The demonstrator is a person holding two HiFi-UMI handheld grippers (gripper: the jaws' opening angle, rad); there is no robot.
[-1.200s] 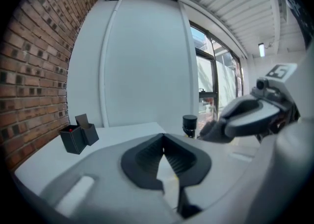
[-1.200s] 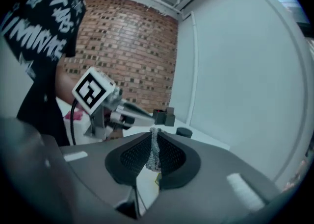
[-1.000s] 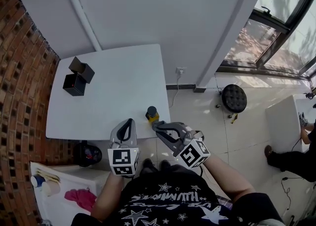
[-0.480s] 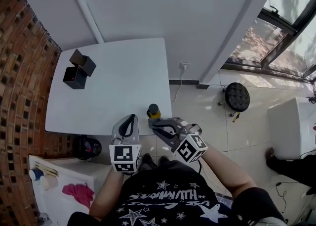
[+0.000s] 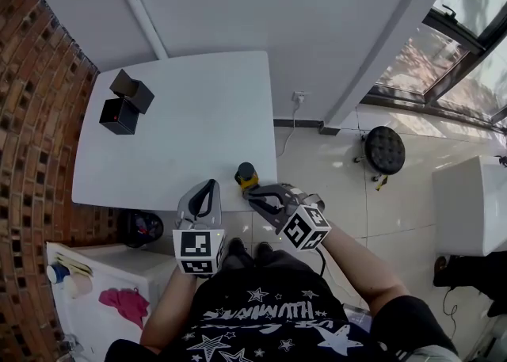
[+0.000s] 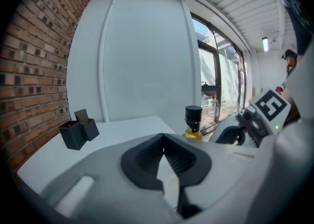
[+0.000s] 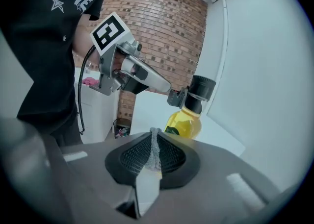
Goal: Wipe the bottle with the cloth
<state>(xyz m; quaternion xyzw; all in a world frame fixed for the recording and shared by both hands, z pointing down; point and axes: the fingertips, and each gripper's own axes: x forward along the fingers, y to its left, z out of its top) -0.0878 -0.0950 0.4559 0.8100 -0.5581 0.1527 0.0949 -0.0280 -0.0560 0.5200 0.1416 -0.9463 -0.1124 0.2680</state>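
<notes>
Grey cloth (image 7: 154,150) in right tongs (image 5: 252,192), lower now.

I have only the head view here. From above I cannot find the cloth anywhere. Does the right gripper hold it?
Observer: Yes. In the right gripper view the right gripper is shut on the cloth; only a thin grey strip of it shows between the pads.
Operator: And the left gripper, does it grip the bottle?
Observer: No. In its own view the left gripper is shut with nothing between its jaws; the bottle stands ahead of it, to the right.
Operator: Does the cloth touch the bottle?
Observer: In the right gripper view the bottle stands just beyond the jaw tips, a little to the right. I see no contact, but I cannot be sure.
</notes>
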